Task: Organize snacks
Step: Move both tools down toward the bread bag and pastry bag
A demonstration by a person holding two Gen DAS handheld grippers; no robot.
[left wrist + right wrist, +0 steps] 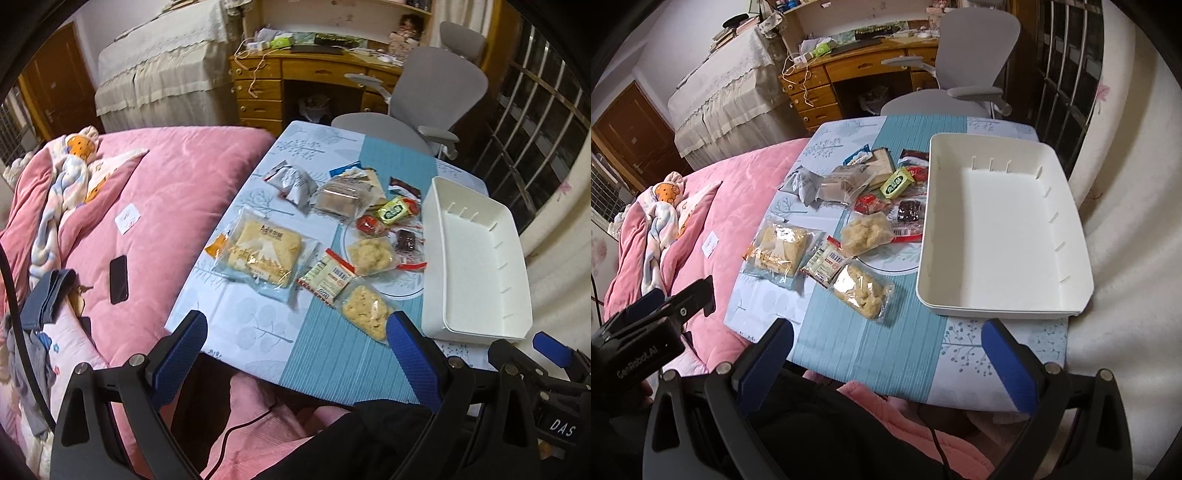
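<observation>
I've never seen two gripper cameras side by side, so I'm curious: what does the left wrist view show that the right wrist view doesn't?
Only the left wrist view shows the black phone lying on the pink quilt, with the right gripper at its edge. Only the right wrist view shows the left gripper from the side. Both share the empty white bin, the snack packets such as the green candy, and the grey chair.
</observation>
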